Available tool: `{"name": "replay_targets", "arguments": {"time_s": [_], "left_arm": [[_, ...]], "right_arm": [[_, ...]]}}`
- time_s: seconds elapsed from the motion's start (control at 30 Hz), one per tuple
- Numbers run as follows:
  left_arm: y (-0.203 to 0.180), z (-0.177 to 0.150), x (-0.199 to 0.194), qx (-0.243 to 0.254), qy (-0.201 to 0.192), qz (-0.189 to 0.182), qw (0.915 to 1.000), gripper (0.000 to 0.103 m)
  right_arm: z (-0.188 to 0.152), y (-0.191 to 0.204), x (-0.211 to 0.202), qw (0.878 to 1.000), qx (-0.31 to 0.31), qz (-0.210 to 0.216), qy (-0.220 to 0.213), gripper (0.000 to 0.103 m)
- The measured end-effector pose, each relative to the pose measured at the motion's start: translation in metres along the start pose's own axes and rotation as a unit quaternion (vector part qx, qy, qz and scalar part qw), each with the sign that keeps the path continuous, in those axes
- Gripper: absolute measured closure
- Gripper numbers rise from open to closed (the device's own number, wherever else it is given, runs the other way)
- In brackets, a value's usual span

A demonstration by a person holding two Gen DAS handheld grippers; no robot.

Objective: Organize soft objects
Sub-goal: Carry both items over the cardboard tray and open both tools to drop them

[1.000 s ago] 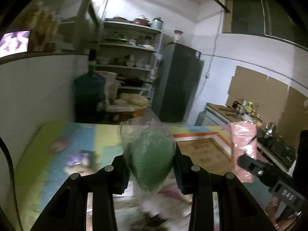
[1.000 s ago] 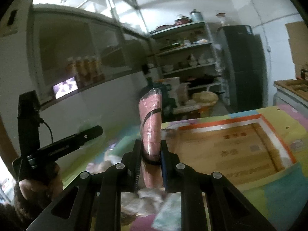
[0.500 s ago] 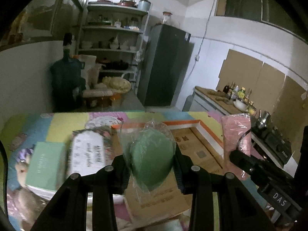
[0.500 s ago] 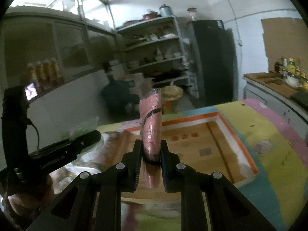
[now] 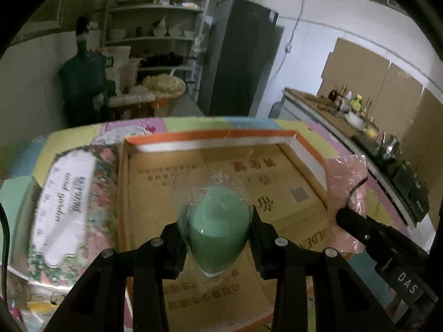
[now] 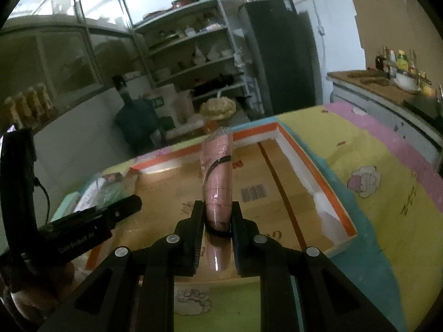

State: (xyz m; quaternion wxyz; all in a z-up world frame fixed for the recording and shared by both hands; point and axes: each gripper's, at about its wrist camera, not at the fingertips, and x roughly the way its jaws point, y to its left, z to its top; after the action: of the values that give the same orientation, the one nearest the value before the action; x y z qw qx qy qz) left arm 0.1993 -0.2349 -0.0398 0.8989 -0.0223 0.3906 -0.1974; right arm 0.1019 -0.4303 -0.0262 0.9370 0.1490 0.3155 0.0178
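Item 1: a green soft object (image 5: 218,232) sealed in a clear plastic bag, clamped between the two black fingers of the left gripper (image 5: 217,238) and held above the open cardboard box (image 5: 166,174)

Item 2: a pink soft roll (image 6: 217,191), wrapped in clear plastic and bound with a black band, gripped upright in the narrow jaws of the right gripper (image 6: 216,229); it is likewise held above the box floor, near the front edge. In the left wrist view the same roll is seen at the right, beside the box's right wall

Item 3: the box, shallow, with an orange and white rim, laid on a pastel patchwork mat (image 6: 387,193)

Item 4: a floral printed packet (image 5: 66,193), lying just left of the box

Item 5: background fittings recorded as a dark refrigerator (image 5: 238,58) and a shelving rack (image 6: 193,47) of crockery
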Motion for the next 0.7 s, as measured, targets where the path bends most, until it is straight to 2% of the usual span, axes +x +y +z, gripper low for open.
{"name": "replay_targets", "arguments": {"time_s": [0.17,0.37,0.43,0.5,0.63,0.7], "left_arm": [[-0.003,-0.005,0.016,0.004,0.038,0.005,0.9992,0.064],[-0.003,-0.010,0.023,0.004,0.051,-0.003,0.9987,0.062],[-0.003,-0.011,0.023,0.004,0.053,-0.010,0.9985,0.058],[-0.004,-0.012,0.023,0.007,0.055,-0.013,0.9984,0.049],[-0.009,-0.013,0.015,0.012,0.038,-0.014,0.9991,0.041],[-0.010,-0.011,0.008,0.013,0.024,-0.020,0.9994,0.029]], "right_arm": [[-0.001,-0.004,0.018,0.999,0.009,-0.014,0.032,0.084],[-0.004,-0.011,0.028,0.999,0.019,-0.012,0.044,0.082],[-0.003,-0.012,0.027,0.999,0.019,-0.010,0.042,0.082],[-0.004,-0.011,0.027,0.999,0.018,-0.010,0.040,0.079],[-0.004,-0.010,0.025,0.999,0.016,-0.012,0.036,0.075],[-0.005,-0.011,0.021,0.999,0.018,-0.012,0.031,0.071]]}}
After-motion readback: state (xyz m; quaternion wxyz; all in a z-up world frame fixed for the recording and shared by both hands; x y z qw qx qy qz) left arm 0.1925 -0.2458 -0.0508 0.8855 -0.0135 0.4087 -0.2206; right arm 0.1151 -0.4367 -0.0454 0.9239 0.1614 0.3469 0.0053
